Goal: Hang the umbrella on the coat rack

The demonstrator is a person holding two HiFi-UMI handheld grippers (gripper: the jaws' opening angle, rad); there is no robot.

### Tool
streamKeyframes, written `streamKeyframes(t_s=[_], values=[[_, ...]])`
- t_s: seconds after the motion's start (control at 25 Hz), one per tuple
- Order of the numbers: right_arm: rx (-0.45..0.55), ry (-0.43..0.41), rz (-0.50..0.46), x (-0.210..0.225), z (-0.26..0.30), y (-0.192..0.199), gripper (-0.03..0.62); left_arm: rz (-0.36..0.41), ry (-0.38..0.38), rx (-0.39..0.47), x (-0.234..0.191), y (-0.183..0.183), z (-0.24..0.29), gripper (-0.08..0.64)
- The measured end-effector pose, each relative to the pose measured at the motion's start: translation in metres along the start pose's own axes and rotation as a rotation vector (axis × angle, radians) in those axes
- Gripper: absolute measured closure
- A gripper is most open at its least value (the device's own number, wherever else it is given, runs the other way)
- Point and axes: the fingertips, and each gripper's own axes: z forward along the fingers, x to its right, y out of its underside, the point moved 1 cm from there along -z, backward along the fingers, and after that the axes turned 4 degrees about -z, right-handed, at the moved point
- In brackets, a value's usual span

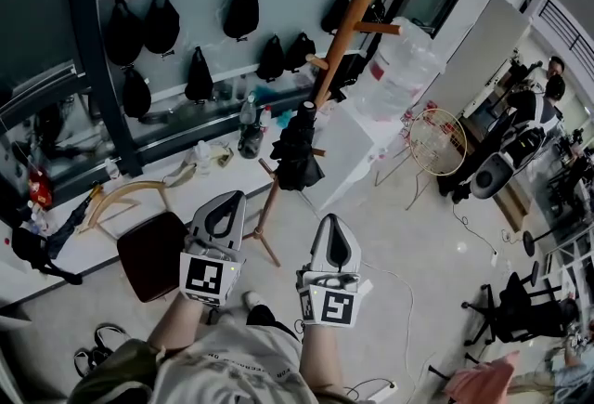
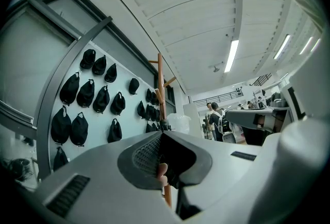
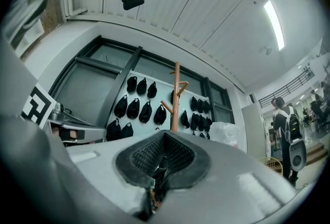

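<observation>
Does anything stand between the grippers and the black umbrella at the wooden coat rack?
Nothing visible does. The black folded umbrella hangs on the orange-brown wooden coat rack, and only open air separates it from the shut left gripper and right gripper; the dark red chair stands aside.

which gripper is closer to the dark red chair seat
Left. In the head view the left gripper is right beside the dark red chair seat, at its right edge; the right gripper is farther right, past the left one.
</observation>
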Motion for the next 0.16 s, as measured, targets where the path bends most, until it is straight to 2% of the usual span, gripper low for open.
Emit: streamKeyframes(t_s=[0.16], values=[[0.000, -0.004, 0.000, -0.0003, 0.0019, 0.0001, 0.594, -0.013, 0.005, 0.025, -0.0003, -0.0048, 0.0024, 0.549]])
